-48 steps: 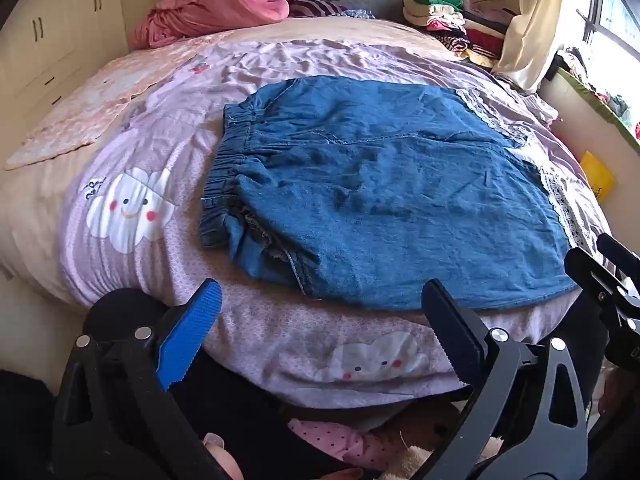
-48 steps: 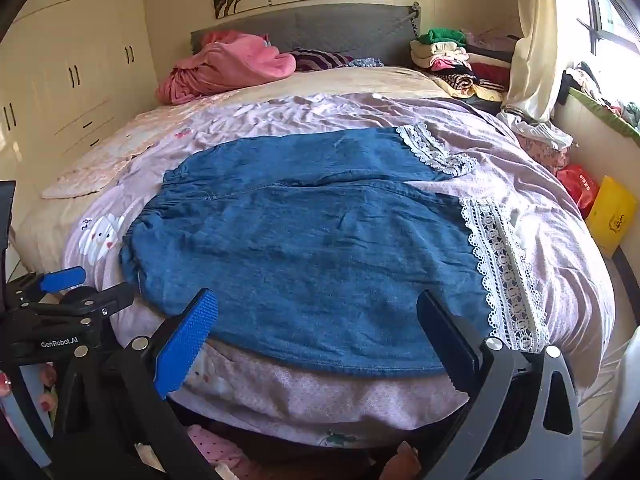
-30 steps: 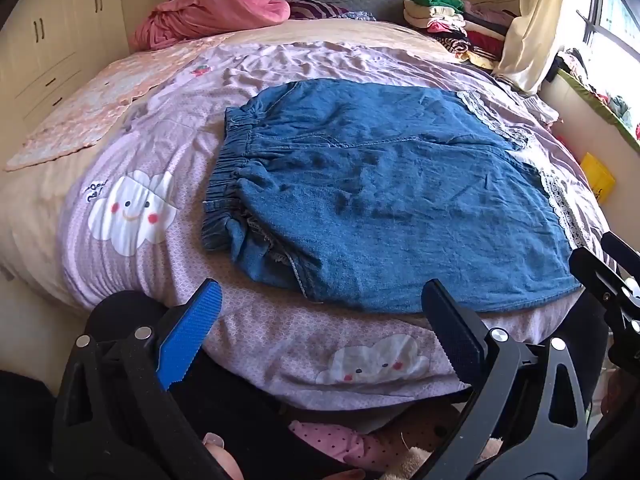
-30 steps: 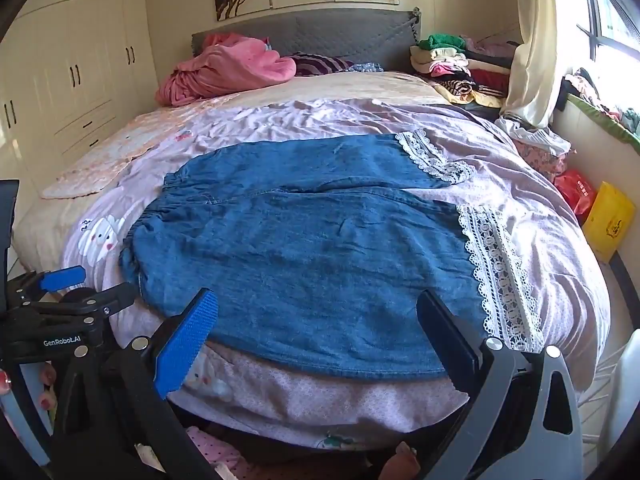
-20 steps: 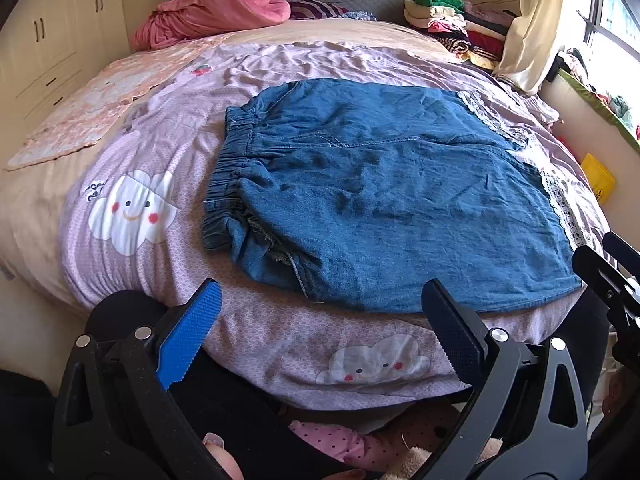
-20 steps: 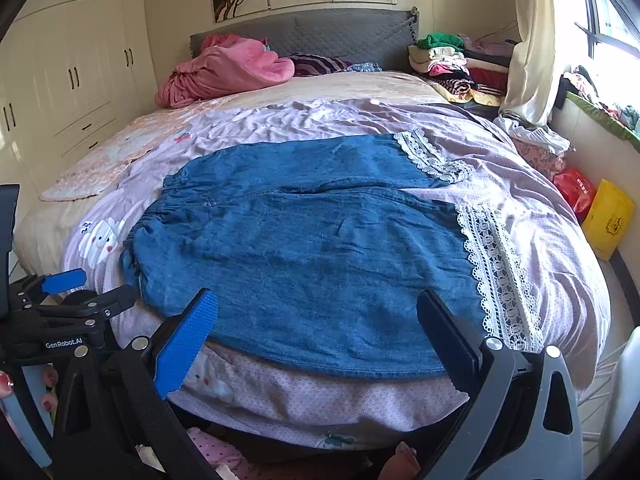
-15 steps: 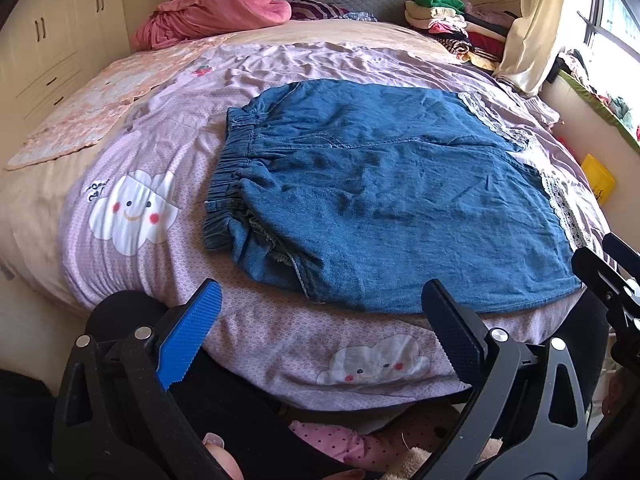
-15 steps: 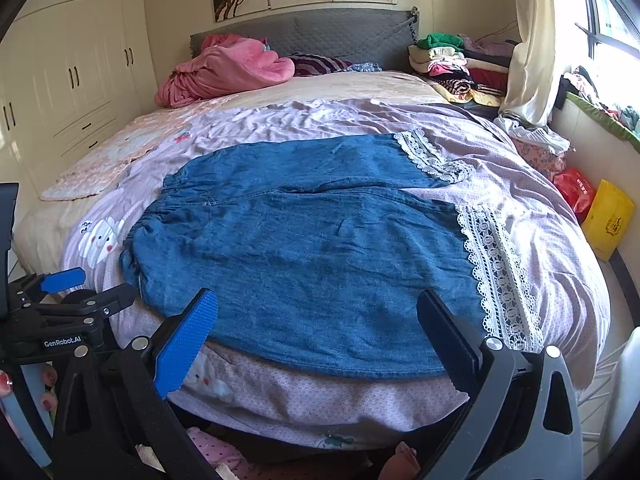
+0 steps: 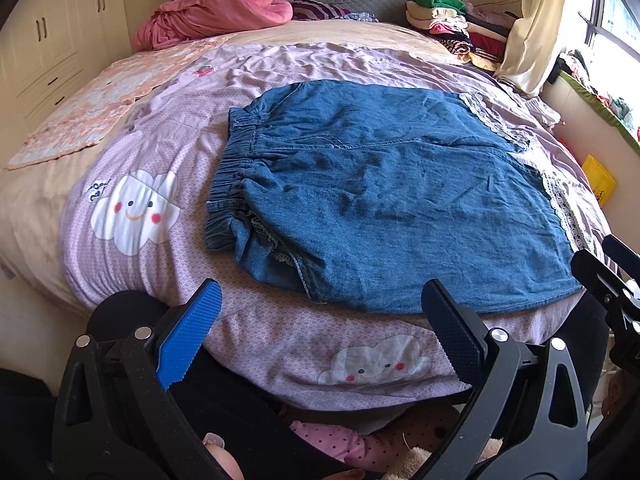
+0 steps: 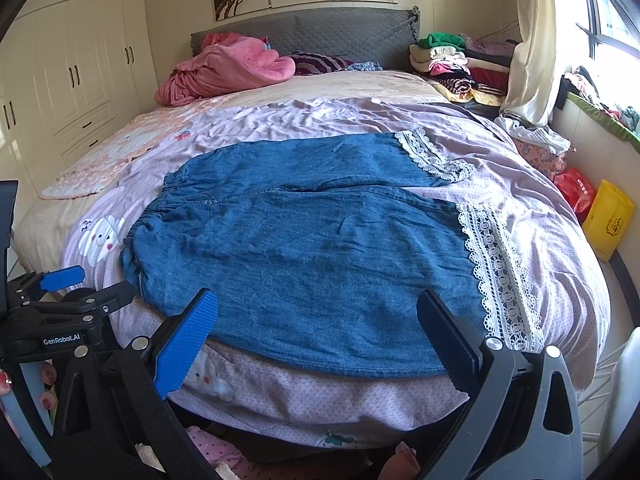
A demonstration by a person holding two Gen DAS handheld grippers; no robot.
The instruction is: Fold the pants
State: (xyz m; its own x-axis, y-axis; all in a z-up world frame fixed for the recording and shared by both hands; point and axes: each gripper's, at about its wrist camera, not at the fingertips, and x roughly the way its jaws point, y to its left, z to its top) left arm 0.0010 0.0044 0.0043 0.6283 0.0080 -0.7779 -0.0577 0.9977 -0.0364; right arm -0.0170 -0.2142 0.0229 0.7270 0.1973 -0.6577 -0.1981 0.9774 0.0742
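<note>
Blue denim pants (image 9: 384, 196) with white lace cuffs lie spread flat on a bed with a lilac cover (image 9: 132, 152). The elastic waistband is at the left, the two legs run to the right. They also show in the right wrist view (image 10: 312, 240). My left gripper (image 9: 320, 332) is open and empty, held off the bed's near edge, below the waist end. My right gripper (image 10: 316, 328) is open and empty, just short of the near leg's lower edge. The left gripper also shows in the right wrist view (image 10: 64, 292).
A pink blanket (image 10: 224, 68) lies by the grey headboard. A stack of folded clothes (image 10: 452, 60) sits at the far right of the bed. A yellow bag (image 10: 608, 220) and a red bag (image 10: 576, 192) stand on the floor at the right. White wardrobes (image 10: 80, 64) line the left wall.
Both grippers have crept slightly forward toward the bed. The pants have not moved, and both grippers stay open.
</note>
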